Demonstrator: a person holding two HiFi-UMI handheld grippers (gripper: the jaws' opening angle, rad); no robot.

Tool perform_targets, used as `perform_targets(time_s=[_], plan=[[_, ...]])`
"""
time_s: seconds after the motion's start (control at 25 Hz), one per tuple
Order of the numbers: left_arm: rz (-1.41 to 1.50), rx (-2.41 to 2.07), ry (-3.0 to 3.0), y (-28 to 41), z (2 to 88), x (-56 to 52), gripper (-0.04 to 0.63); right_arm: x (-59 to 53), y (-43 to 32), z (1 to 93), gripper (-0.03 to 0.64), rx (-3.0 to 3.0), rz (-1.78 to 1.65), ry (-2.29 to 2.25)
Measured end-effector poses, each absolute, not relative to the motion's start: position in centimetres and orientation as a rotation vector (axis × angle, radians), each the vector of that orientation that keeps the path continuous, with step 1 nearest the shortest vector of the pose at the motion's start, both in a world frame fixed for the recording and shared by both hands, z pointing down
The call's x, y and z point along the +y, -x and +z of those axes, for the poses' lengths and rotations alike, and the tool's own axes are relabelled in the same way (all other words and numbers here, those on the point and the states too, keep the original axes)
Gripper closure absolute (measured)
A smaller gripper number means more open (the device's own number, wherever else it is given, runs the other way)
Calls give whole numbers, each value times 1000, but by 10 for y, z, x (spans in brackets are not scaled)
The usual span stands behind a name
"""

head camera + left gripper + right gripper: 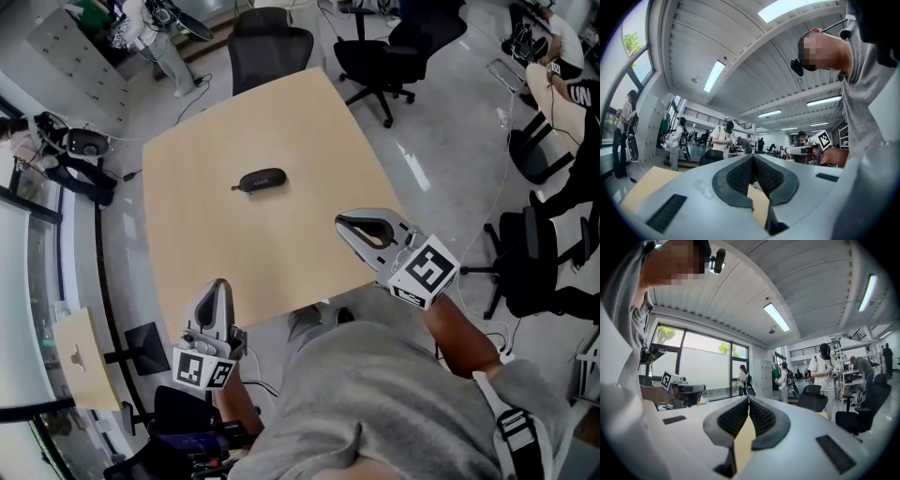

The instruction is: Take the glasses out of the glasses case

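A dark, closed glasses case (260, 179) lies near the middle of the light wooden table (281, 122). My left gripper (220, 284) hangs at the table's near edge on the left, shut with nothing between its jaws. My right gripper (341, 222) is over the table's near right corner, also shut and empty. Both are well short of the case. In the left gripper view my left gripper (753, 156) shows its tips meeting, and the right one (801, 149) appears beyond. In the right gripper view my right gripper (748, 397) has its tips touching. The case shows in neither gripper view.
Black office chairs (272, 42) (394, 47) stand at the table's far side, with more chairs (544, 244) to the right. A person (828, 371) and others stand in the room beyond. A window wall (698, 366) runs along the left.
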State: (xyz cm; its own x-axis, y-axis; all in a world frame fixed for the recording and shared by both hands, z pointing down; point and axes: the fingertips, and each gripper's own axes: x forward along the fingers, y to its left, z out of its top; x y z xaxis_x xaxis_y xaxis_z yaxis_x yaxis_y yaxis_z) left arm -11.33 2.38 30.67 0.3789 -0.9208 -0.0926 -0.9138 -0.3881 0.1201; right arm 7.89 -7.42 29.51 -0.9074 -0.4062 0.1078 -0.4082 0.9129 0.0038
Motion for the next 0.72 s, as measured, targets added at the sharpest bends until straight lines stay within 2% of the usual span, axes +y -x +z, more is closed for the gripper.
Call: perform_targets(time_s=[0.72], plan=[[-238, -1639, -2559, 137, 327, -49, 591, -120, -71, 311, 609, -2905, 80, -726]])
